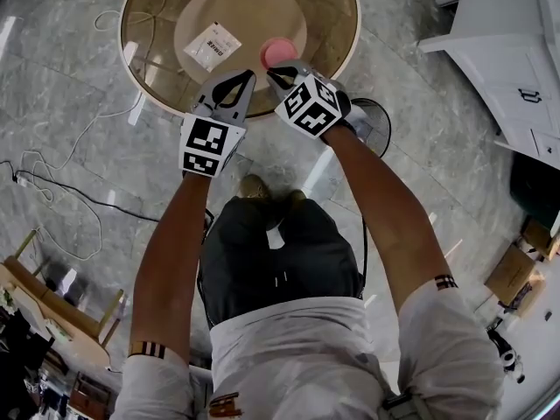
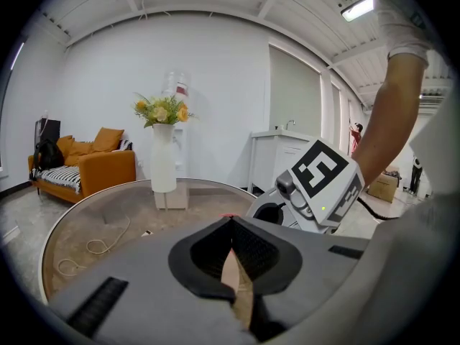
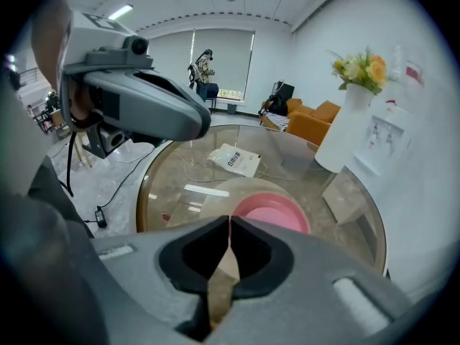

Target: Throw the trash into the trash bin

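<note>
On my left, a white packet (image 1: 213, 45), the only trash I can see, lies flat on the round glass table (image 1: 157, 24), well in from the rim. It sits diagonally, with one corner pointing to the far side of the table and the printed edge turned toward me. It looks nearly square from above, so I can't settle which way its long axis runs.

The left gripper (image 1: 250, 74) hangs over the near edge of the table, just beside the packet and not touching it. Its nose points across the tabletop. Its own view shows the two pads pressed together at the tips with nothing between them.

A pink dish (image 1: 280, 51) rests on the glass just past both noses.

The right gripper (image 1: 270, 73) sits close beside the left one and is tilted down more steeply, toward the dish. Its jaws also meet tip to tip and are empty. The packet lies beyond it, well apart.
</note>
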`<state>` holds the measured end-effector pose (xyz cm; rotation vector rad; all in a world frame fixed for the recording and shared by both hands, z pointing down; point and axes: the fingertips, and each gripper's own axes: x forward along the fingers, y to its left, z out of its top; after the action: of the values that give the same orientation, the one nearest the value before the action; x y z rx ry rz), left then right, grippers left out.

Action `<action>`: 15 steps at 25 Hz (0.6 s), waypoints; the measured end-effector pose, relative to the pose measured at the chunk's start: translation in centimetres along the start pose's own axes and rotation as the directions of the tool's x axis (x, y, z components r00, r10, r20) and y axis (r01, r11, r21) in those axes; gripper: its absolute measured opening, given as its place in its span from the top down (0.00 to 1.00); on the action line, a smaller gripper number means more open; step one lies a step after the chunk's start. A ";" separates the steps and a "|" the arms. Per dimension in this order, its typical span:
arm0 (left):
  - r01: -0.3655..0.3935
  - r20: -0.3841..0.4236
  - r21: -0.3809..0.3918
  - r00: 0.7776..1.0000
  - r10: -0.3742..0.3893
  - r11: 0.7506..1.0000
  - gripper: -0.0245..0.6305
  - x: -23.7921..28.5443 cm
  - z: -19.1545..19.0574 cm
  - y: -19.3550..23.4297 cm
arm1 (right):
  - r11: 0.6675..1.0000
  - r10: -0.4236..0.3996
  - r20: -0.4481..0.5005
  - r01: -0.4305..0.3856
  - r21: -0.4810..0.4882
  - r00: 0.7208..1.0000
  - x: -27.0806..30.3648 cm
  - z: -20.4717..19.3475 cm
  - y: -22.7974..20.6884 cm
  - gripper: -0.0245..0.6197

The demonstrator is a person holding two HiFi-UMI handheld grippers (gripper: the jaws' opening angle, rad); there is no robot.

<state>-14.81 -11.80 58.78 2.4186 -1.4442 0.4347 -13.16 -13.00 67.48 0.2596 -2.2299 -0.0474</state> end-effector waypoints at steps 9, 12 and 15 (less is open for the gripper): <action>0.015 0.018 -0.015 1.000 -0.014 1.000 0.96 0.1 0.6 -0.3 | 0.999 -0.040 0.024 0.040 0.003 0.999 -0.2 0.1 -0.4 0.95; 0.020 0.011 -0.017 1.000 -0.020 1.000 0.96 0.2 0.6 -0.7 | 0.998 -0.053 0.045 0.053 0.020 0.998 -1.2 0.3 -0.6 0.95; 0.031 0.005 -0.020 1.000 -0.030 0.999 0.96 0.2 0.7 -1.4 | 0.996 -0.079 0.076 0.075 0.046 0.994 -2.9 0.9 -0.8 0.95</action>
<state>-13.39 -11.63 58.05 2.4237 -1.4047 0.4063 -12.01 -13.20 64.59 0.3729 -2.2998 -0.0521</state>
